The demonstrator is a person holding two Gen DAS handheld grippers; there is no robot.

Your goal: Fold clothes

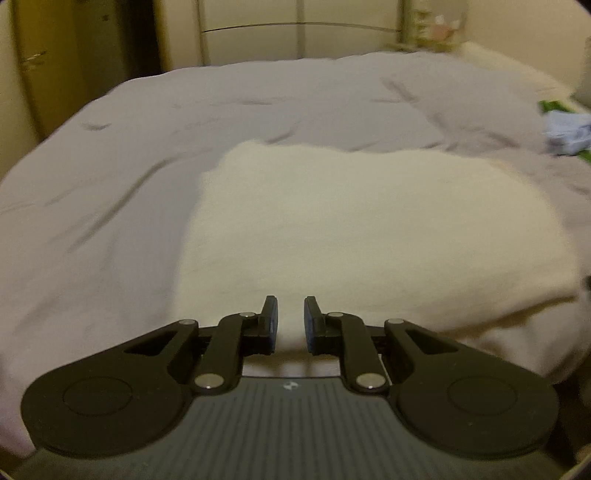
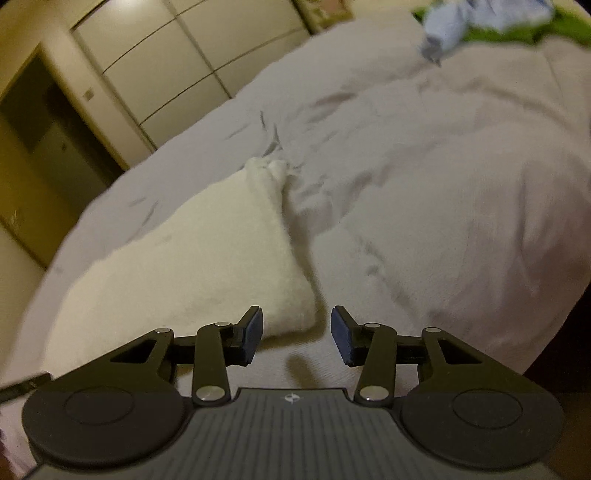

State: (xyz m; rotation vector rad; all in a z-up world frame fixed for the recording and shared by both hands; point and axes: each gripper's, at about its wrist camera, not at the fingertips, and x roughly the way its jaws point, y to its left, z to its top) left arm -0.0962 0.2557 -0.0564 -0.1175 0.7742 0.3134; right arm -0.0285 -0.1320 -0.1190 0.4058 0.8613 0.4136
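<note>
Cream garment (image 1: 369, 229): one folded, fluffy piece, lying flat on the grey bedsheet (image 1: 110, 184) near the bed's front edge. My left gripper (image 1: 291, 321): jaws a narrow gap apart, over the garment's near edge; I cannot tell whether they pinch cloth. My right gripper (image 2: 297, 338): jaws parted wider, holding nothing, just beside the garment's right corner. Light blue cloth (image 2: 461, 22): crumpled, on a green item (image 2: 517, 33), far side of bed. Wardrobe (image 2: 147, 74): pale doors, behind bed.

Fluffy cream cloth garment (image 1: 369, 229) lies on a matt, wrinkled grey fabric bedsheet (image 1: 110, 184); wardrobe doors (image 2: 155, 70) look smooth.
</note>
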